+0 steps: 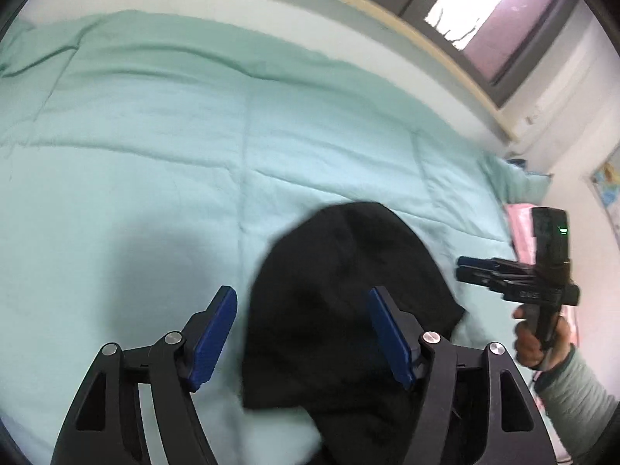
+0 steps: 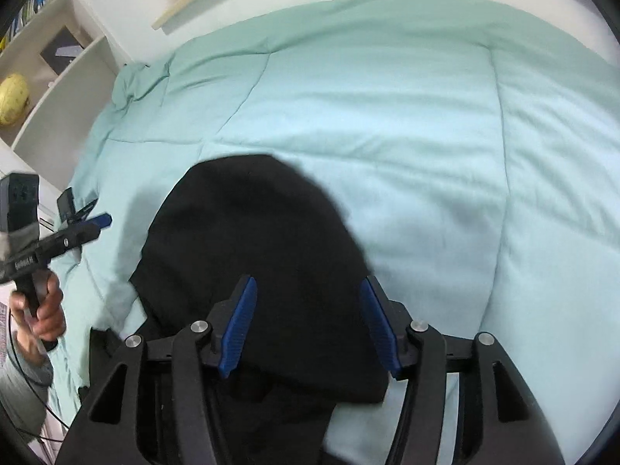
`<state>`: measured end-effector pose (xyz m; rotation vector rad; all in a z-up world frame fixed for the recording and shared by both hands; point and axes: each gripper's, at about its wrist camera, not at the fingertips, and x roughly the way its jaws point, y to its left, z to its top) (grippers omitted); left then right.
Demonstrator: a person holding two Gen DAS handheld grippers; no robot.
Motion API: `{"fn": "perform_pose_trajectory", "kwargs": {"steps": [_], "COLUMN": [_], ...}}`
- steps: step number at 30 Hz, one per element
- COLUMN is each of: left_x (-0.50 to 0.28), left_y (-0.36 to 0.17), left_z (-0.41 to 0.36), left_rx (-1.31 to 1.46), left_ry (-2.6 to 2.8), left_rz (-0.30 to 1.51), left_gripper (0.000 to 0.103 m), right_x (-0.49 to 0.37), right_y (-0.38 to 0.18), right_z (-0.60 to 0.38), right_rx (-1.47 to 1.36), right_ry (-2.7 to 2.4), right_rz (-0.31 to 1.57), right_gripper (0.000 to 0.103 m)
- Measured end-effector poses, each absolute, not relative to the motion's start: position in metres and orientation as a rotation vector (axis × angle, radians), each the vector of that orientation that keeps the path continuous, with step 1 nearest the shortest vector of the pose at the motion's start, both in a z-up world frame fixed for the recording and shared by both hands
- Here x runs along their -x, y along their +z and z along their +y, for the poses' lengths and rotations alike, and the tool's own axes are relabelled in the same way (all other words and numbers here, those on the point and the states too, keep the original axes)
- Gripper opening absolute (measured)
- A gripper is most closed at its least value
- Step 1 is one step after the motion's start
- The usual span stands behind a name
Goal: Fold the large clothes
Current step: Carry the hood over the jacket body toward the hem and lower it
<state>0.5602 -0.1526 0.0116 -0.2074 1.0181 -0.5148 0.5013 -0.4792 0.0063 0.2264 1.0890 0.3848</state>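
Note:
A black garment (image 1: pixel 348 302) lies bunched on the pale green quilt (image 1: pixel 193 155) near the bed's front edge; it also shows in the right wrist view (image 2: pixel 252 252). My left gripper (image 1: pixel 302 337) is open above the garment's left part, its blue pads spread wide with nothing between them. My right gripper (image 2: pixel 308 325) is open above the garment, empty. In the left wrist view the right gripper (image 1: pixel 465 267) hovers at the right, held by a hand. In the right wrist view the left gripper (image 2: pixel 102 221) hovers at the left.
The quilt (image 2: pixel 426 135) covers the whole bed. A wall with a wooden ledge (image 1: pixel 387 11) and windows (image 1: pixel 492 7) runs behind it. White shelves (image 2: pixel 46 69) with a yellow object stand at the left. A pink item (image 1: pixel 519 224) lies at the right.

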Motion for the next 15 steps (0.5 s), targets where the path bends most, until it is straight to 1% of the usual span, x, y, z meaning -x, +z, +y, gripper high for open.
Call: {"fn": "perform_pose_trajectory", "kwargs": {"steps": [3, 6, 10, 11, 12, 13, 14, 15], "left_x": [-0.603, -0.621, -0.631, -0.629, -0.624, -0.618, -0.61, -0.6], "left_y": [-0.019, -0.051, -0.082, -0.084, -0.082, -0.076, -0.067, -0.055], "left_z": [-0.149, -0.153, -0.156, -0.157, -0.158, -0.161, -0.163, -0.165], "left_rx": [0.231, 0.297, 0.415, 0.434, 0.447, 0.443, 0.416, 0.38], "left_ry": [-0.582, -0.657, -0.723, -0.733, -0.757, -0.79, -0.805, -0.823], "left_rz": [1.148, 1.26, 1.308, 1.301, 1.282, 1.259, 1.219, 1.176], "left_gripper": [0.072, 0.072, 0.072, 0.068, 0.057, 0.028, 0.022, 0.02], "right_x": [-0.541, -0.555, -0.583, -0.58, -0.579, -0.575, -0.569, -0.562], "right_y": [-0.012, -0.04, -0.068, -0.075, -0.075, -0.073, -0.066, -0.058], "right_z": [-0.485, -0.481, -0.481, -0.473, -0.469, -0.464, -0.457, -0.449], "right_rx": [-0.231, -0.227, -0.301, -0.321, -0.324, -0.313, -0.277, -0.228], "right_ry": [0.44, 0.45, 0.509, 0.525, 0.541, 0.563, 0.575, 0.575], "right_rz": [1.149, 1.196, 1.221, 1.231, 1.234, 1.227, 1.213, 1.19], "right_gripper": [0.061, 0.061, 0.06, 0.058, 0.051, 0.035, 0.028, 0.023]}}
